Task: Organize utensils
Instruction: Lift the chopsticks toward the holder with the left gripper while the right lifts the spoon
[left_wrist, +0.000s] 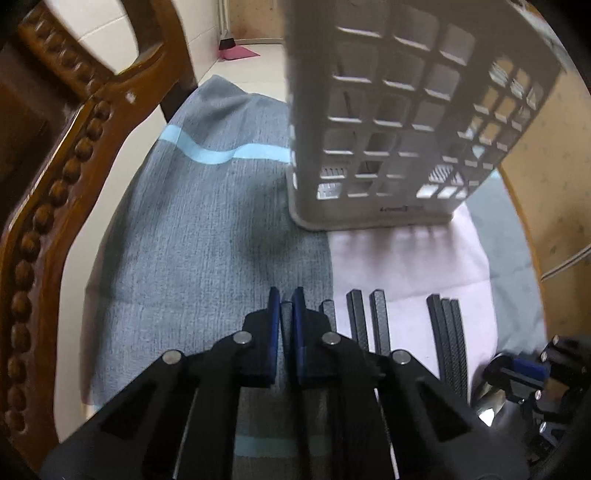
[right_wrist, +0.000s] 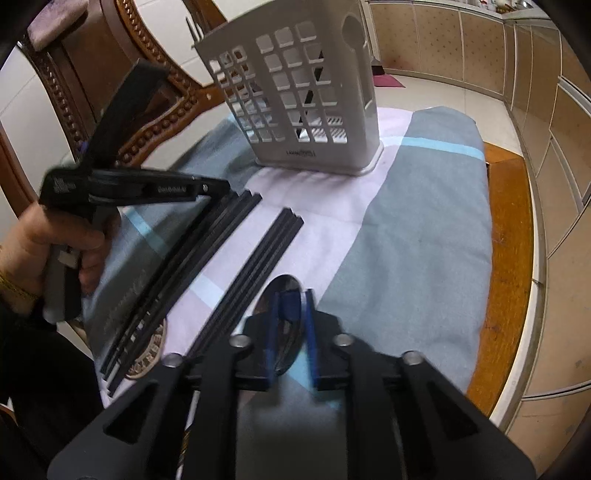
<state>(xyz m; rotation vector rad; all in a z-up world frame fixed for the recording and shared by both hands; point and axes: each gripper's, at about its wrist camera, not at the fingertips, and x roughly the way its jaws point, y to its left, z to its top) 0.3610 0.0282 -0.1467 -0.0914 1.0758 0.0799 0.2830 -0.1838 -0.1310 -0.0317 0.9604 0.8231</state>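
Left gripper (left_wrist: 286, 314): blue pads clamped on one dark square-section chopstick (left_wrist: 286, 318), long axis 6 to 12 o'clock, free end toward the white perforated plastic utensil caddy (left_wrist: 373, 214) at 1 o'clock. Remaining dark chopsticks (left_wrist: 447, 332) lie parallel on the grey-and-lilac cloth (left_wrist: 192, 236), at 3 o'clock of the held one. Right gripper (right_wrist: 291, 301): pinched on a shiny metal spoon (right_wrist: 282, 291), bowl toward 12 o'clock, handle toward 6 o'clock under the jaws.
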